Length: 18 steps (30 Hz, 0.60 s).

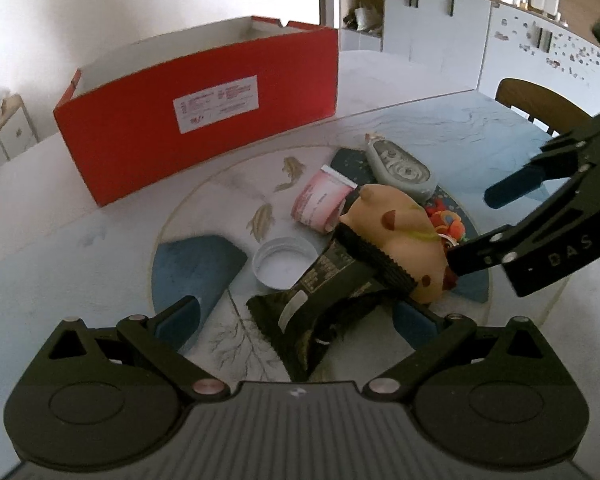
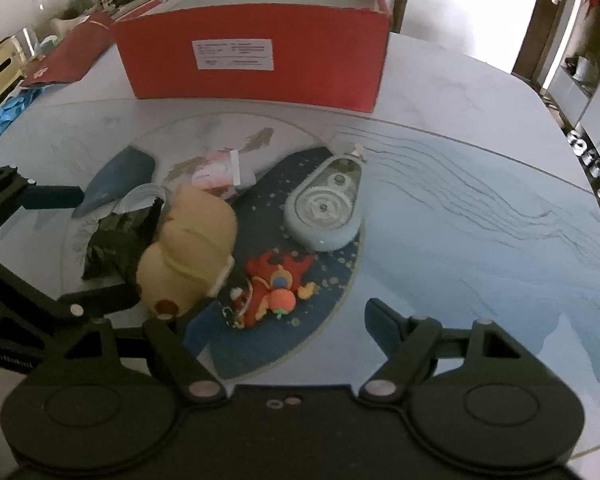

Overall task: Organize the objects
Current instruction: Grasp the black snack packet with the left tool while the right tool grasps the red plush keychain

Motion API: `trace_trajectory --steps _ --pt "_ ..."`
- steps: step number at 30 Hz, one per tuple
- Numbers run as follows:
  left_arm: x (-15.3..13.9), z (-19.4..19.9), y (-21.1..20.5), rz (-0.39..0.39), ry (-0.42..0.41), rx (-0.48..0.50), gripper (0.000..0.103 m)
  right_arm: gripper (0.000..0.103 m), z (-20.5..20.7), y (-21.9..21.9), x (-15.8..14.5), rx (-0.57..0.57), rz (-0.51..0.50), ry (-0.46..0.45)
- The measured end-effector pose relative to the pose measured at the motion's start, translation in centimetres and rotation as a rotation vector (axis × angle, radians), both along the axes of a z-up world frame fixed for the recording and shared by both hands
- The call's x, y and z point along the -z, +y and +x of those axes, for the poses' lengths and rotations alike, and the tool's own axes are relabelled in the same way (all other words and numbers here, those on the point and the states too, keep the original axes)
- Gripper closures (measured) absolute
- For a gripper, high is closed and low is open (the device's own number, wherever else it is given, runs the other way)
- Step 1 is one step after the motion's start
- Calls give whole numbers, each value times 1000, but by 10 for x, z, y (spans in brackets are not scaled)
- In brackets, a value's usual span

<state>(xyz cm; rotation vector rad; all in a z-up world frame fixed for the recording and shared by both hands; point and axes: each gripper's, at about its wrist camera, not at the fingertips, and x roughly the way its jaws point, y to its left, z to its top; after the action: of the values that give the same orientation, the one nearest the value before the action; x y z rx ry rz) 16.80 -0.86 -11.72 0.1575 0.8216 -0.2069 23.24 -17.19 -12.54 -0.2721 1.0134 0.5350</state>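
Both grippers are hovering over the clutter, so a first pick is beginning. The left gripper (image 1: 300, 316) is standing wide around the one dark wrapper (image 1: 324, 300); the right gripper (image 2: 278, 320), also wide and empty, is nearing the one red toy (image 2: 272, 292). One plush (image 2: 188, 252), one cup (image 1: 320, 204), one lid (image 1: 280, 262) and one grey case (image 2: 324, 212) are waiting near the red box (image 2: 252, 64). Next: closing, then lifting boxward.

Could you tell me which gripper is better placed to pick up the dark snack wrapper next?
Left. The dark snack wrapper lies between the open left gripper fingers; the open right gripper frames the red plush toy instead.
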Motion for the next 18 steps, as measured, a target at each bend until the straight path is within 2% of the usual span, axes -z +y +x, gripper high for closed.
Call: trace_trajectory --steps 3,5,10,13,15,18 --pt "0 0 -2 19 -20 10 2 24 3 4 2 -15 -12 -7" --pt "-2 -2 -1 14 -30 11 9 24 6 4 4 -27 -8 -3" --pt "-5 -4 -2 15 -43 30 37 26 8 9 8 -75 -10 12" --pt "-6 -4 -2 7 -37 23 39 26 4 14 8 -106 -16 12" --pt "-6 -5 -2 0 -25 18 46 26 1 18 9 -126 -25 0" --pt "-5 -6 -1 7 -20 12 50 26 0 22 8 -150 -22 -4"
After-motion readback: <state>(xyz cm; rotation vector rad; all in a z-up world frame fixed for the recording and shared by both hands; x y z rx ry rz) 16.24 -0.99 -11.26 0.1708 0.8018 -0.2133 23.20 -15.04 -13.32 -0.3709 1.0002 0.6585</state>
